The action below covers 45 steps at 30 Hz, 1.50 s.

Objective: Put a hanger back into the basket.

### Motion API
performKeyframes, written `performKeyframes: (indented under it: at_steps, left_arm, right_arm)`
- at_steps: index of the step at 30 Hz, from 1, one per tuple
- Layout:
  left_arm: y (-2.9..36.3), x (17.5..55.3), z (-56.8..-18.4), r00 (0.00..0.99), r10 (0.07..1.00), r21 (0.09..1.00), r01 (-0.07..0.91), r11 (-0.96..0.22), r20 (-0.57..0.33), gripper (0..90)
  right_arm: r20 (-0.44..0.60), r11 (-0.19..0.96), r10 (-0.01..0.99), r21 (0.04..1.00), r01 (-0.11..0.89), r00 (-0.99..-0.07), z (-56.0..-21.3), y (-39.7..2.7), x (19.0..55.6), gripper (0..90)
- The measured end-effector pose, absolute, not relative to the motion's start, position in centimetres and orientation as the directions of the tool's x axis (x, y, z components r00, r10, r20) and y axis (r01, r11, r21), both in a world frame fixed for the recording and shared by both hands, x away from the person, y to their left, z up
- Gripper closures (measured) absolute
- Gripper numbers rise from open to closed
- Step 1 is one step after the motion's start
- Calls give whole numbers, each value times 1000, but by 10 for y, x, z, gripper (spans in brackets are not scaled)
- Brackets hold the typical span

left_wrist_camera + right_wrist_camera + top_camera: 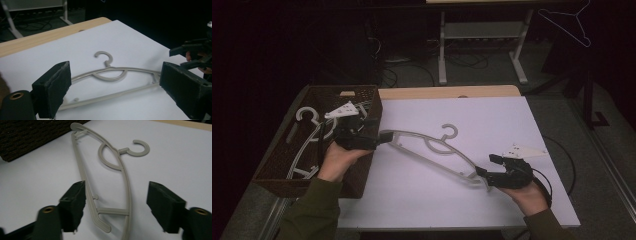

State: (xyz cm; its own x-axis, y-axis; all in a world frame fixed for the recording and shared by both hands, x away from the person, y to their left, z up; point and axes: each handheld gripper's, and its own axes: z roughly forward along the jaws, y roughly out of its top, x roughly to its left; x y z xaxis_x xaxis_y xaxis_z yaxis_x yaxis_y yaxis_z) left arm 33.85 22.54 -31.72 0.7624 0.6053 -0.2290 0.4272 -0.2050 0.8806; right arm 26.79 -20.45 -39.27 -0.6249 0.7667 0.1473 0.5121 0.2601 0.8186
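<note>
The right gripper (493, 167), at five o'clock on the bench (512, 120), has its fingers (75, 200) spread astride the near end of the grey hanger (432, 150), not yet pinching. Close squarely on both bars there. At nine o'clock the left gripper (379, 136) is also spread, by the hanger's far tip beside the basket (277, 172).

A dim room: grey floor (492, 70) strewn with cables (462, 62), and a white-legged table frame (482, 35) behind
</note>
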Motion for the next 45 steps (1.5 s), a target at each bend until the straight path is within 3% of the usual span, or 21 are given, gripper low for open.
performKeyframes:
  at_steps: [12,24,33,45]
  left_arm:
    - [191,322,-349,805,542,881,415,-228,-239,100]
    - [186,316,-383,803,542,870,431,-241,-248,103]
    - [183,317,-394,800,546,857,446,-259,-251,103]
    - [181,319,-396,800,545,853,450,-266,-252,106]
  right_arm:
    - [161,347,747,733,585,-645,-402,-200,270,883]
    - [147,424,747,646,635,-648,-419,-194,270,894]
    - [77,478,773,581,658,-630,-425,-194,270,895]
    - [-27,429,855,601,675,-519,-425,-244,305,895]
